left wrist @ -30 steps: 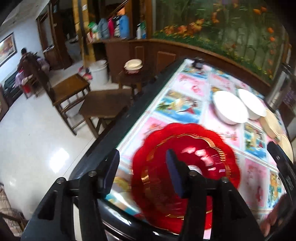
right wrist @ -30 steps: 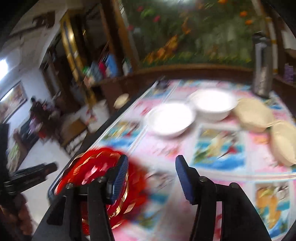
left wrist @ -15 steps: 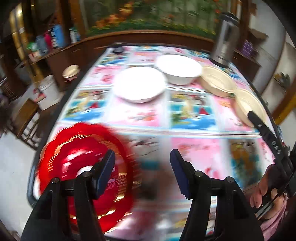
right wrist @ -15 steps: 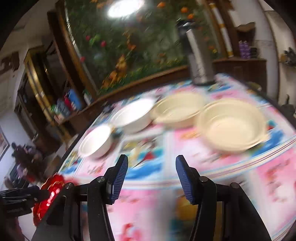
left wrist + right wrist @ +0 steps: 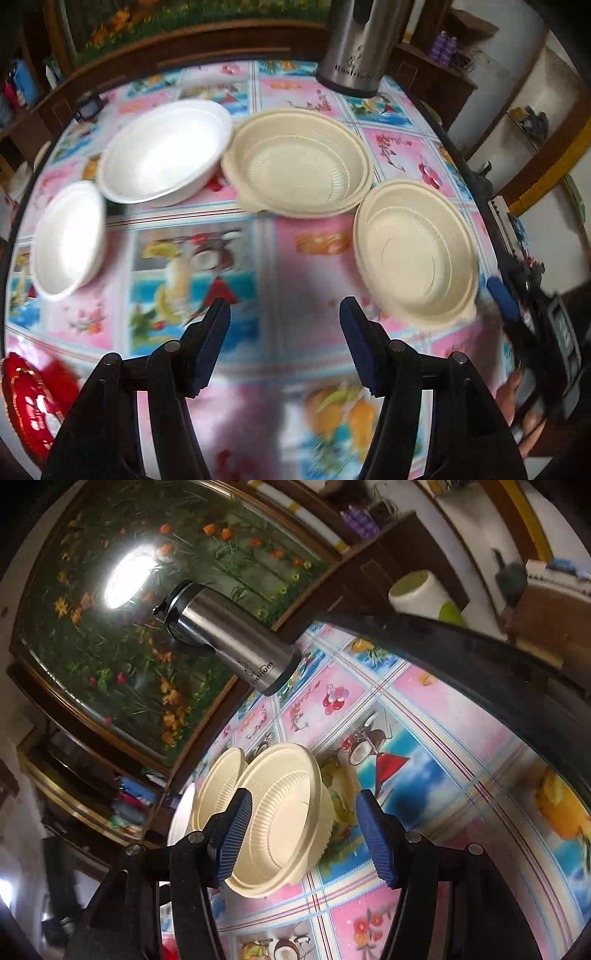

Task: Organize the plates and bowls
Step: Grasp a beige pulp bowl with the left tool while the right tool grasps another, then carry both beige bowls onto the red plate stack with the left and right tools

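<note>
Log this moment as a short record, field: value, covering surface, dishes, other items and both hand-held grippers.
surface: table with patterned cloth
white bowls: two, large white bowl and small white bowl
cream bowls: two, far cream bowl and near cream bowl
red plate: red plate at the table's near left edge
other: steel flask upright at the far side
left hand-held gripper: open, nothing between the jaws, jaws just opened further
right hand-held gripper: open, at the near cream bowl, jaws just opened further

Left black plastic two-finger gripper (image 5: 284,343): matte angular arms, round silver pivot screws, ribbed dark-blue fingertip pads (image 5: 356,345). Right black plastic two-finger gripper (image 5: 306,836): identical build, ribbed blue pads (image 5: 376,843).
</note>
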`<control>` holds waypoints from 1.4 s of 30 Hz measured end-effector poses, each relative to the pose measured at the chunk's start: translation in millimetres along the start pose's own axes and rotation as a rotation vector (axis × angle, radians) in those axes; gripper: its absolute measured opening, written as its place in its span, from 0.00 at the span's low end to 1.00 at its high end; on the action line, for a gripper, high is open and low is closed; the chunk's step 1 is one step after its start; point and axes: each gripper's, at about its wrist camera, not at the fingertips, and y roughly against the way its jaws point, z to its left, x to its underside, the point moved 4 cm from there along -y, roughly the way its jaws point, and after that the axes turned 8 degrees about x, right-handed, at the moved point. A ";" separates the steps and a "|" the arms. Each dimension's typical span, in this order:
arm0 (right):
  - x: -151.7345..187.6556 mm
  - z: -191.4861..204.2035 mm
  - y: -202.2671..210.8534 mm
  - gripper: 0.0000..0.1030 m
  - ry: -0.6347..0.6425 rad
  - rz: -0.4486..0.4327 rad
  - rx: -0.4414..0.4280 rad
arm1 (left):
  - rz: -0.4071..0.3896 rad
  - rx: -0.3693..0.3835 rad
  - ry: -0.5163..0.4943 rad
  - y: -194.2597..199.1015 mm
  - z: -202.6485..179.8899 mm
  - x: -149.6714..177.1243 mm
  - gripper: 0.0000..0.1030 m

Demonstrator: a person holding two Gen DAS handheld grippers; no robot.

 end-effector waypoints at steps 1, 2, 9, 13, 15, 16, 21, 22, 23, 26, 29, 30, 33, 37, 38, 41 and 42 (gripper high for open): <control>-2.2 -1.3 -3.9 0.60 -0.001 0.008 0.004 | 0.002 0.009 0.013 -4.4 -4.0 -4.5 0.59; -2.8 -2.0 -5.8 0.60 -0.006 0.015 0.003 | 0.004 0.022 0.017 -7.0 -6.9 -6.7 0.59; -1.3 -4.6 -18.3 0.58 -0.034 0.072 -0.037 | 0.029 0.063 0.031 -29.4 -30.4 -18.8 0.59; 4.6 3.7 -27.0 0.47 0.012 0.105 -0.018 | 0.040 0.060 0.028 -40.6 -34.6 -19.0 0.58; 6.8 5.9 -29.7 0.41 0.025 0.113 -0.006 | 0.029 0.045 0.023 -45.1 -35.3 -18.2 0.58; 7.5 6.6 -29.8 0.39 0.029 0.113 -0.002 | 0.026 0.038 0.016 -47.1 -36.1 -17.2 0.55; 9.3 5.6 -30.6 0.21 0.040 0.106 0.029 | 0.044 0.056 0.007 -56.9 -37.6 -10.6 0.22; 9.6 5.4 -32.4 0.18 0.044 0.109 0.041 | 0.042 0.060 0.005 -56.8 -37.8 -9.3 0.19; 10.7 5.0 -34.9 0.16 0.050 0.117 0.050 | 0.038 0.060 0.000 -56.1 -38.6 -8.0 0.15; 13.5 8.6 -36.0 0.12 0.069 0.122 0.040 | 0.018 0.052 -0.015 -50.3 -39.3 -3.9 0.14; 17.5 13.8 -34.5 0.11 0.103 0.116 0.052 | 0.001 0.048 -0.016 -43.8 -34.5 0.9 0.14; 19.4 16.0 -33.4 0.11 0.114 0.117 0.047 | -0.003 0.052 -0.014 -40.6 -31.6 3.8 0.14; 25.7 24.3 -28.8 0.11 0.150 0.114 0.025 | -0.027 0.053 -0.006 -29.1 -22.1 12.8 0.14; 41.2 41.5 -17.3 0.11 0.208 0.102 -0.030 | -0.109 0.012 -0.019 -1.7 -6.6 27.6 0.14; 45.9 46.1 -14.6 0.11 0.217 0.100 -0.042 | -0.123 0.004 -0.021 2.7 -3.3 29.9 0.14; 64.5 63.7 -7.1 0.11 0.250 0.092 -0.084 | -0.190 -0.036 -0.019 27.7 16.4 42.2 0.14; 69.7 68.6 -5.6 0.11 0.254 0.093 -0.098 | -0.211 -0.047 -0.018 35.5 22.9 45.5 0.14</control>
